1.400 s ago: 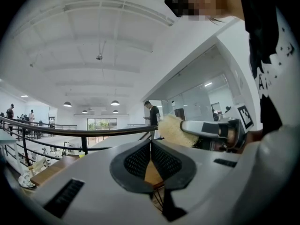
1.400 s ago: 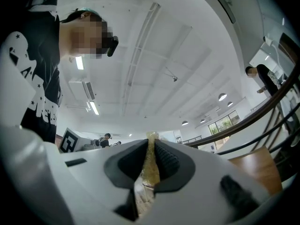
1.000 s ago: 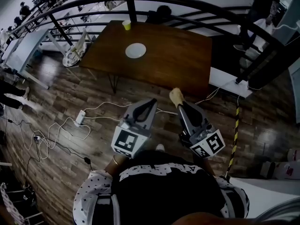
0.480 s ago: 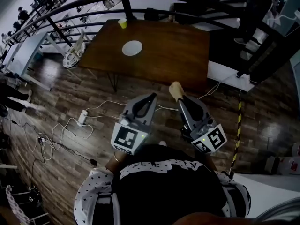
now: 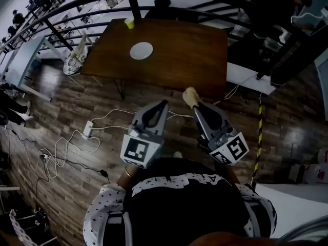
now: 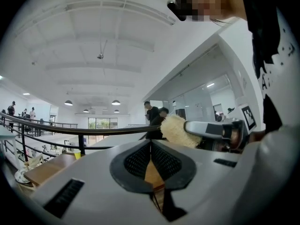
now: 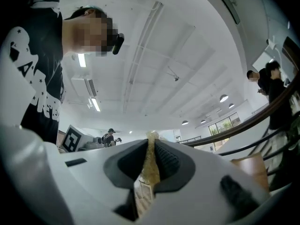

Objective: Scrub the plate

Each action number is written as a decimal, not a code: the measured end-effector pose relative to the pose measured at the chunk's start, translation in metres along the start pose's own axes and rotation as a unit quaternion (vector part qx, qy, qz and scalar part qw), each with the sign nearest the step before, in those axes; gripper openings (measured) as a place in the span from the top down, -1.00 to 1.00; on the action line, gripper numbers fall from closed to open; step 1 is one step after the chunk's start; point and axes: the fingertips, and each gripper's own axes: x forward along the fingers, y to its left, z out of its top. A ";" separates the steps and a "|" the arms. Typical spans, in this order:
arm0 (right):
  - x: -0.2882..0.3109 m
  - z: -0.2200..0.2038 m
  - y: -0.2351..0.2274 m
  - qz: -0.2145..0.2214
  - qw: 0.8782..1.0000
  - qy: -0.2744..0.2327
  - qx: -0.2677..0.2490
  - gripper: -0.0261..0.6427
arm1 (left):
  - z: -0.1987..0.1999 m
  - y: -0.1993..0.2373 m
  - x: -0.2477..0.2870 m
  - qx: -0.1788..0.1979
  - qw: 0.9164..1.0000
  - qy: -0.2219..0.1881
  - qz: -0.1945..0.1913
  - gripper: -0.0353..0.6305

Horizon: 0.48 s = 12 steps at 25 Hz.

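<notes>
The right gripper point(image 5: 198, 108) holds its jaws pinched on a tan sponge point(image 5: 190, 97) jutting beyond their tips. The left gripper point(image 5: 163, 104) has its jaws together, empty. The plate point(image 5: 141, 50) lies well ahead.

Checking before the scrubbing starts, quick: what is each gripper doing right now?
Left gripper: shut, nothing in it.
Right gripper: shut on the tan fibrous scrubbing pad.

White plate point(image 5: 141, 50), tan scrubber point(image 5: 190, 97)
</notes>
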 end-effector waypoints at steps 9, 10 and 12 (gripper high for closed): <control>0.035 -0.004 -0.004 -0.048 0.998 0.022 -0.024 0.78 | 0.000 0.036 0.016 -0.005 0.999 -0.013 -0.050 0.85; 0.039 -0.004 -0.003 -0.050 0.998 0.022 -0.027 0.78 | 0.000 0.040 0.017 -0.008 0.998 -0.017 -0.052 0.85; 0.047 -0.005 -0.003 -0.055 0.998 0.022 -0.033 0.78 | 0.000 0.048 0.019 -0.012 0.998 -0.023 -0.058 0.85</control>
